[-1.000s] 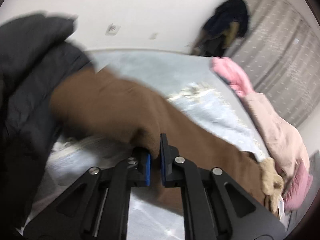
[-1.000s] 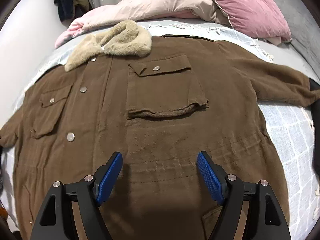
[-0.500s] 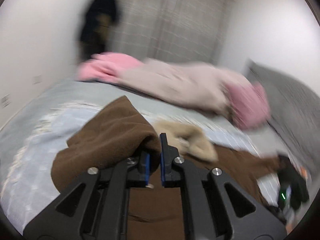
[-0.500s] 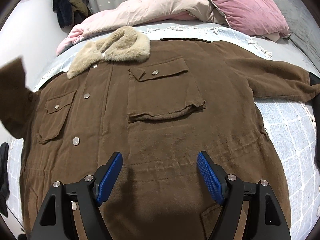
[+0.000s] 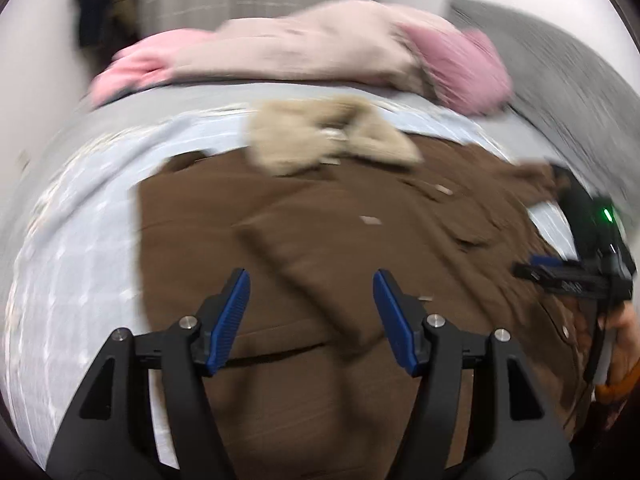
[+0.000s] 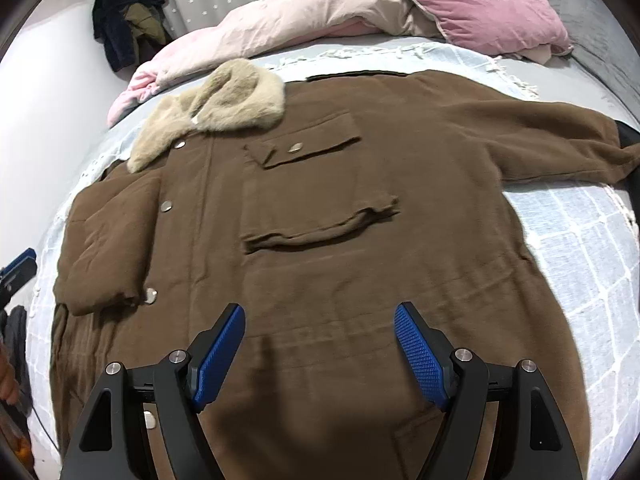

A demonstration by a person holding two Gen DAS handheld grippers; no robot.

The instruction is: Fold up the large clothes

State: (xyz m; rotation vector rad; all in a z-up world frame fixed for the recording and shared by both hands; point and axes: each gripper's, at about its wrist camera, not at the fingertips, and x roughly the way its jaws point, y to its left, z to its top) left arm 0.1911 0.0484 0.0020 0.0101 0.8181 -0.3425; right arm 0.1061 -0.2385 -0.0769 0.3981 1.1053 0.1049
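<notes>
Two open jaws over coat

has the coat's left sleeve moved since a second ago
Yes. In the right wrist view the sleeve now lies folded over the coat front, covering the left chest pocket; before it stretched outward. The left gripper has just been opening, empty.

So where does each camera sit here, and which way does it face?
Left wrist: on the left hand-held gripper, open, facing down the brown fur-collared coat; the right hand-held gripper shows at right.
Right wrist: on the right hand-held gripper, open, facing the coat's chest pocket; the left gripper's tip shows at left.
Shared: coat, pink duvet.
</notes>
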